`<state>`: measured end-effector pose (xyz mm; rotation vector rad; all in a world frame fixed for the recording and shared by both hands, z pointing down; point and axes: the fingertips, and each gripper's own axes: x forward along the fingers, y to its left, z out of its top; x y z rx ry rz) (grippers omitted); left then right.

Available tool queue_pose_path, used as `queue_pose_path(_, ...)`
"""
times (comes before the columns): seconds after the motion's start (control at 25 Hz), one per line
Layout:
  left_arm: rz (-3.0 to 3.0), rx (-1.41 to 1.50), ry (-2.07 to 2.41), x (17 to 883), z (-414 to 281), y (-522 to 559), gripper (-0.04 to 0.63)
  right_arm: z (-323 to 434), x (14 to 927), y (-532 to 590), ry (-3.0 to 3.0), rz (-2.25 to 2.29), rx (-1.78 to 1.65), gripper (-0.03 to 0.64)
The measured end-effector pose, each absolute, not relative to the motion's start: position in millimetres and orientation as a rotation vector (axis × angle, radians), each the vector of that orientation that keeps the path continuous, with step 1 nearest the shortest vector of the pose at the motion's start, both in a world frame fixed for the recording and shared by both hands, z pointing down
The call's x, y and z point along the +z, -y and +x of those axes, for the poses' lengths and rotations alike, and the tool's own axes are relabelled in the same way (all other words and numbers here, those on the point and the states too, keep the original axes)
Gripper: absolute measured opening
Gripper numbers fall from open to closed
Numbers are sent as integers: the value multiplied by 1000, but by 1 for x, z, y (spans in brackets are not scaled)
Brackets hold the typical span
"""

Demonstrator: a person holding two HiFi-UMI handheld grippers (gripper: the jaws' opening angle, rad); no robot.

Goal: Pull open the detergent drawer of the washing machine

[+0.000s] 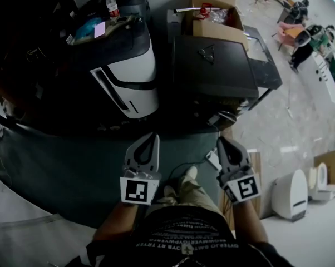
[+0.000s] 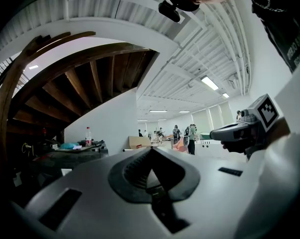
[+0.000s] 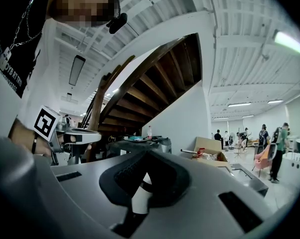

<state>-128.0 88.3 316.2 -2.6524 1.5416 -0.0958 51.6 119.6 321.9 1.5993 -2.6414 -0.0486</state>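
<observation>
Washing machine (image 1: pixel 128 82) well beyond left claw (image 1: pixel 150 137)

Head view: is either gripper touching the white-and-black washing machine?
No, the left gripper and the right gripper are both short of the white-and-black washing machine, with dark floor between.

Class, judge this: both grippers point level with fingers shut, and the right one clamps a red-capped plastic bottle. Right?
No: the right gripper view shows the right gripper shut on nothing; the red-capped plastic bottle stands far off. The rest holds.
</observation>
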Motion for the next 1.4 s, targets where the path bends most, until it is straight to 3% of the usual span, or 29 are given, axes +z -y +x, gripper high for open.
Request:
queue_pose_path(0.52, -2691, -172, -1587, 342, -92, -36, 3, 95, 348, -66, 2627, 1591, 5, -6)
queue_pose_path(1.4, -2693, -182, -1617, 344, -86, 27, 3, 89, 349, 7, 2666, 1504, 70, -6)
